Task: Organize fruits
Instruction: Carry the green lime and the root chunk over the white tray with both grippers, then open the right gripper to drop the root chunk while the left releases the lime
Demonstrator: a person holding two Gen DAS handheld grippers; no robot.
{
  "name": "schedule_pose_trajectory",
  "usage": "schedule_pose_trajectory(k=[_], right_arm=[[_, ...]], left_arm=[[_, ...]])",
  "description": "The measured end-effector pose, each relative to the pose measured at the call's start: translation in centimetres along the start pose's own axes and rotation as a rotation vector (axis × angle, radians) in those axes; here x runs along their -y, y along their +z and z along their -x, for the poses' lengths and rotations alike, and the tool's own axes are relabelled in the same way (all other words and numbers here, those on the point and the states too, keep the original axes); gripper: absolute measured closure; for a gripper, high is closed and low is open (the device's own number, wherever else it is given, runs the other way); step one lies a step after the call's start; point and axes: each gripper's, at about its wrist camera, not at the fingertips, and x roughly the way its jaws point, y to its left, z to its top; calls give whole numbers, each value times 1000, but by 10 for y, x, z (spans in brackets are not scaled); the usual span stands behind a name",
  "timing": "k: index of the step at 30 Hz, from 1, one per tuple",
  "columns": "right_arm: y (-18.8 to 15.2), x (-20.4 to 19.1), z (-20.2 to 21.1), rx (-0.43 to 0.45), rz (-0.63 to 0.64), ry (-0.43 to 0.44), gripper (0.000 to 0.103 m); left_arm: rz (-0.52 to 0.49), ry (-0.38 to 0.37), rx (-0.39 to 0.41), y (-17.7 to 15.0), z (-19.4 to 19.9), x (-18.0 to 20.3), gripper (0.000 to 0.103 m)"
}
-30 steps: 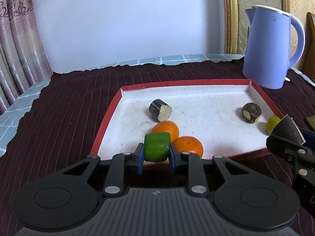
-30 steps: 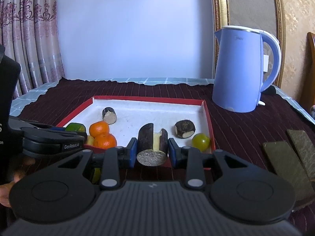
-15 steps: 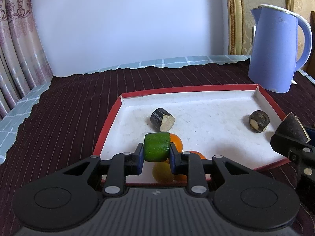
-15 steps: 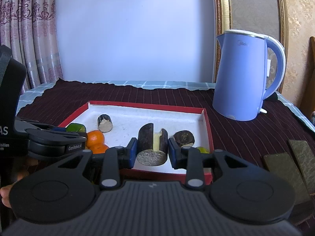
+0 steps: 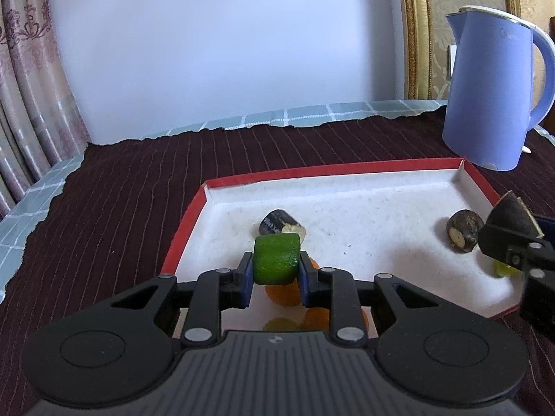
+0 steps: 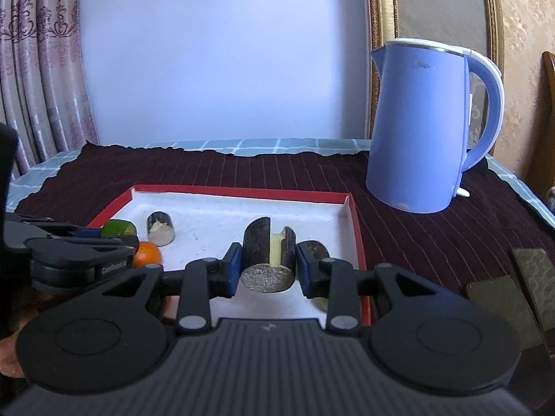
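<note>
My left gripper (image 5: 276, 270) is shut on a green fruit (image 5: 276, 259), held above the near edge of a red-rimmed white tray (image 5: 333, 170). Oranges (image 5: 282, 294) lie in the tray just below it, partly hidden by the fingers. My right gripper (image 6: 267, 267) is shut on a dark split fruit piece with a pale core (image 6: 269, 256), over the tray's near right part (image 6: 350, 204). Two dark cut pieces rest in the tray: one near the middle (image 5: 279, 222), one at the right (image 5: 463, 230). A small yellow-green fruit (image 5: 501, 268) peeks out behind the right gripper.
A blue electric kettle (image 6: 426, 128) stands on the dark striped cloth behind the tray's right corner. Two flat dark olive pieces (image 6: 510, 298) lie on the cloth to the right. A pink curtain (image 5: 31, 97) hangs at the left.
Both grippers have moved forward over the tray with their fruit held. The oranges and the yellow-green fruit have slipped down behind the fingers in view.
</note>
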Motion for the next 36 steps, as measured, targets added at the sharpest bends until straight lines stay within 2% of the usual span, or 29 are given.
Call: schedule_pose_trajectory(k=[23,24,25,36], right_arm=[[13,14,-57,-56,-54,-84,72],[13,15,-59,-63,-55,-91,65],[13,15,-59,-58,-56,-97,54],[5,20,-43,-31,-46,-109,53]], left_arm=[[-27,-11,38,21,-21,20,78],[-26,-12,36,21,-22,20,78],[-27,-12,36,21,-22,19,78],[-32,-10,30,22,-26,22,78]])
